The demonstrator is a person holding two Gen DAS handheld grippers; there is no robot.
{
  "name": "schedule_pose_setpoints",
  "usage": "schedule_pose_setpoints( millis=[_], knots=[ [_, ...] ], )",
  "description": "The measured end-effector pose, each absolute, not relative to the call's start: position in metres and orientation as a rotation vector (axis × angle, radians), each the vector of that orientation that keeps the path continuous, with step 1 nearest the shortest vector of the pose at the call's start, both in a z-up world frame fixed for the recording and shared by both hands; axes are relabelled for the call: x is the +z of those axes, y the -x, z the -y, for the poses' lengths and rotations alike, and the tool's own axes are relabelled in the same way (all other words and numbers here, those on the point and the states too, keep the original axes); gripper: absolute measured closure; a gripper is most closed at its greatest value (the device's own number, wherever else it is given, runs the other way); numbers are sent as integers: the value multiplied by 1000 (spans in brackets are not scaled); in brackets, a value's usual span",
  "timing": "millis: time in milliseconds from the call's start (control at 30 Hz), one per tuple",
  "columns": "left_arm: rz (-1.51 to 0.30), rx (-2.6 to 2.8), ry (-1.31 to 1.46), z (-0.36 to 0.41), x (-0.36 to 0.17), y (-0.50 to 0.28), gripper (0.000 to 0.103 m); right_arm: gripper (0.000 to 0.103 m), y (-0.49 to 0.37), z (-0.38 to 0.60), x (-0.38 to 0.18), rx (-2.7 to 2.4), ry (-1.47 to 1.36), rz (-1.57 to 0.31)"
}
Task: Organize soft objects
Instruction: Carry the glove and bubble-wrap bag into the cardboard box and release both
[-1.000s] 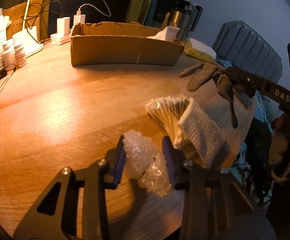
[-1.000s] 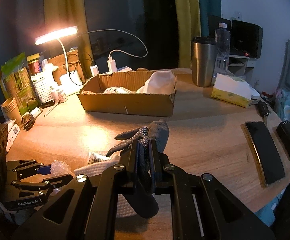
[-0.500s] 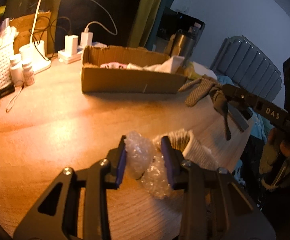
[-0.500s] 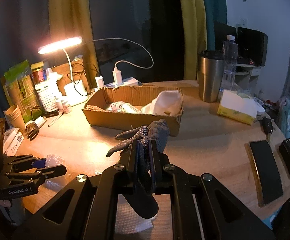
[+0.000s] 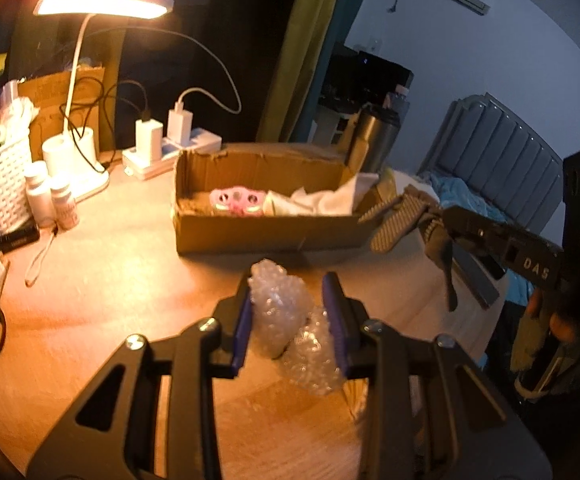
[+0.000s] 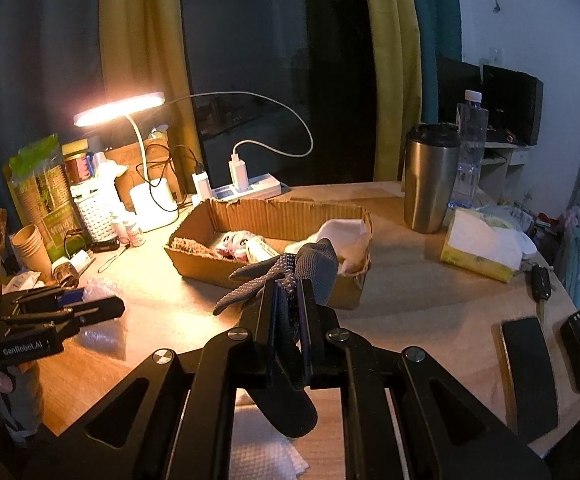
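Above the table [image 5: 90, 288], left tool [image 5: 290, 312] clamps bubble wrap [image 5: 286, 312].

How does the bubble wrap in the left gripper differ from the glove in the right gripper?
The bubble wrap is clear, shiny and crumpled into a lump; the glove is grey, matte knit with a dotted texture. The wrap bulges between widely spaced pads of the left gripper; the glove is pinched thin in the nearly closed right gripper. The glove's fingers droop beyond the gripper; the wrap stays bunched. Both are soft, held above the table near the cardboard box.
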State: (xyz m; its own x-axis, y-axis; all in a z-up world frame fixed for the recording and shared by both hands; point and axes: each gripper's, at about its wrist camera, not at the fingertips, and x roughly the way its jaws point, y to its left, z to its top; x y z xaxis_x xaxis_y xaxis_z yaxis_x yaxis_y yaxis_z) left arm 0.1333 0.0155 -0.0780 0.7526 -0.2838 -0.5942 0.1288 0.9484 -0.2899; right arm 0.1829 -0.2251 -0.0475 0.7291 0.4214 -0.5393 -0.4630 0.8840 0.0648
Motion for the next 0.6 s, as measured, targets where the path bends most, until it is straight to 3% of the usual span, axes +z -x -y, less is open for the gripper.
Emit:
schedule_pose_setpoints(
  millis=[600],
  knots=[
    [-607,-216,222,-23,-47,-181,69,92,-221,214,-32,523,82,-554]
  ],
)
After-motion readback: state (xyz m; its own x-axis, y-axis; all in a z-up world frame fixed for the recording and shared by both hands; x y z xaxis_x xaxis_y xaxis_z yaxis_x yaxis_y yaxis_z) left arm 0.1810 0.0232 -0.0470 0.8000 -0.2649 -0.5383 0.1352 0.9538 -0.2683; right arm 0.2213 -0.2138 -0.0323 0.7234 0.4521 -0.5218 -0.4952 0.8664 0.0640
